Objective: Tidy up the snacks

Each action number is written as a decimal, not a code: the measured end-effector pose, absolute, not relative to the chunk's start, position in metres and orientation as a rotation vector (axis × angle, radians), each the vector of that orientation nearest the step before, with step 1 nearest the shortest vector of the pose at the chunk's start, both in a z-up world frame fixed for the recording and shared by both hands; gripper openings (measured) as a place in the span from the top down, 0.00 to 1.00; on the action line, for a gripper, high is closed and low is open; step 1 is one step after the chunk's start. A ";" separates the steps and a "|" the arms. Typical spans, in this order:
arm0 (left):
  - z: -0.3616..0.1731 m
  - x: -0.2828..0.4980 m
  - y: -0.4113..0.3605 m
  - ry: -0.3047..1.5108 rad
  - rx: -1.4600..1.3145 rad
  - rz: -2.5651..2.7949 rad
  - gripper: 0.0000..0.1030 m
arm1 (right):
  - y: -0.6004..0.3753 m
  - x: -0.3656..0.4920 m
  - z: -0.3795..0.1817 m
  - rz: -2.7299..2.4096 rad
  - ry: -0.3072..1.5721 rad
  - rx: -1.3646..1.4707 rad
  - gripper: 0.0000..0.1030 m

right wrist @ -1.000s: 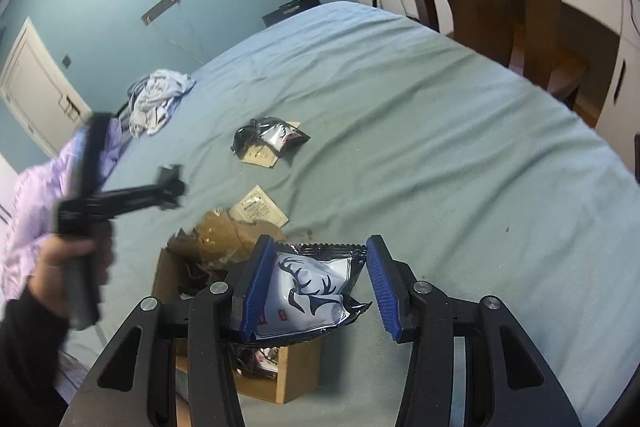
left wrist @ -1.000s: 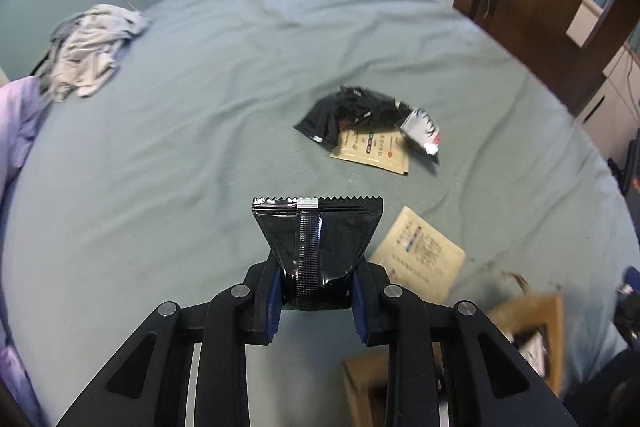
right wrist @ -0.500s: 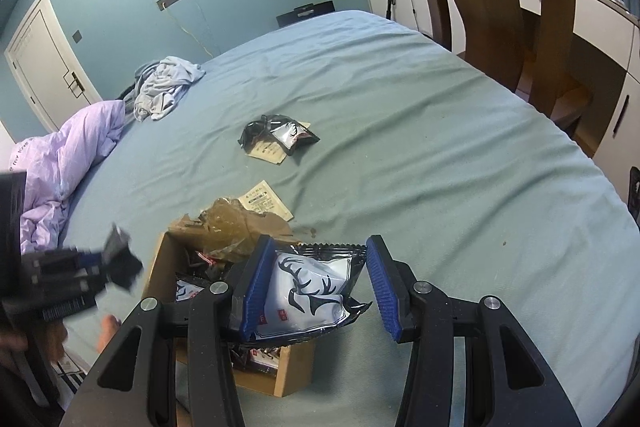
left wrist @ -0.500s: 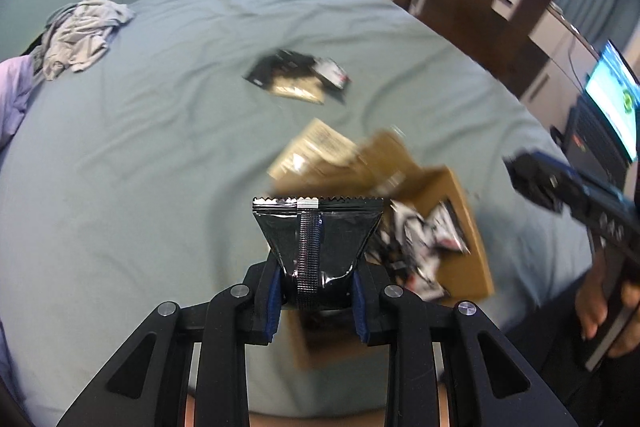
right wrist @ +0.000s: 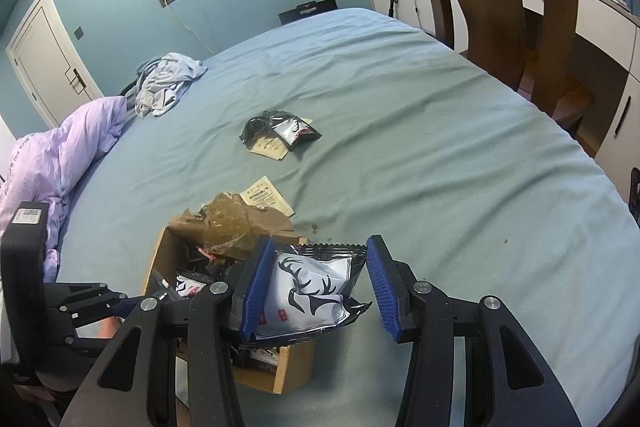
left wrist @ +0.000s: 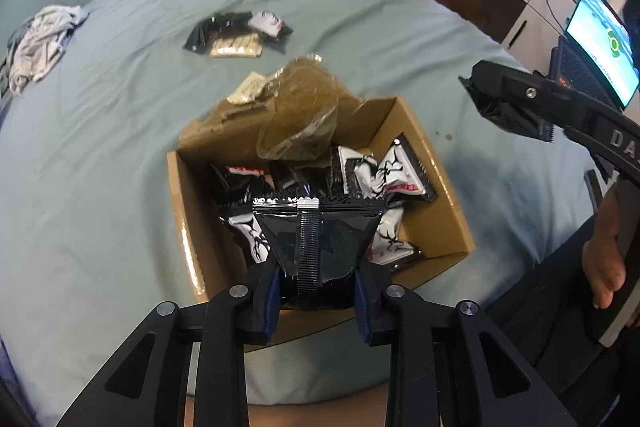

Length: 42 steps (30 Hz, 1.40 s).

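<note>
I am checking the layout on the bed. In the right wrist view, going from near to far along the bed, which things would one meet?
Cardboard box → single beige sachet → small pile of snack packets → crumpled grey clothes.

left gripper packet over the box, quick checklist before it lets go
1. Black packet clamped between the left gripper pads: ok, though its jaws are opening.
2. Packet over the cardboard box opening, not the bed sheet: ok.
3. Room in the box: cannot tell; deer-print packets already cover the bottom.
4. Crumpled brown wrapper at the far rim clear of the drop spot: ok.
5. Right gripper out of the way, holding its own white deer packet beside the box: ok.
6. All snacks gathered: not ok; loose packets remain on the sheet.
</note>
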State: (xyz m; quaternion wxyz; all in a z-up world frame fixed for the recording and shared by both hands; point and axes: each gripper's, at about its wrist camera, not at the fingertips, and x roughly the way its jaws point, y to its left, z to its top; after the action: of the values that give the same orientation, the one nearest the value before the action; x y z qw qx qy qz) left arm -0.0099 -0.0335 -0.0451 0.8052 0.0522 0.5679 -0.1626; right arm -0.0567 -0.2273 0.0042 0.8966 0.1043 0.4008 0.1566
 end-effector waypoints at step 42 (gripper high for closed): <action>-0.020 0.011 0.017 1.110 -0.066 -0.127 0.16 | -0.215 -0.058 0.005 0.387 0.886 0.335 0.27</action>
State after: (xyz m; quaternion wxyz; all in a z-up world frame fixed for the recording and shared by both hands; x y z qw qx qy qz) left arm 0.0110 0.0174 -0.0201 0.8476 -0.0313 0.5263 -0.0601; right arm -0.0576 -0.2155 0.0050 0.8719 0.1602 0.4241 0.1851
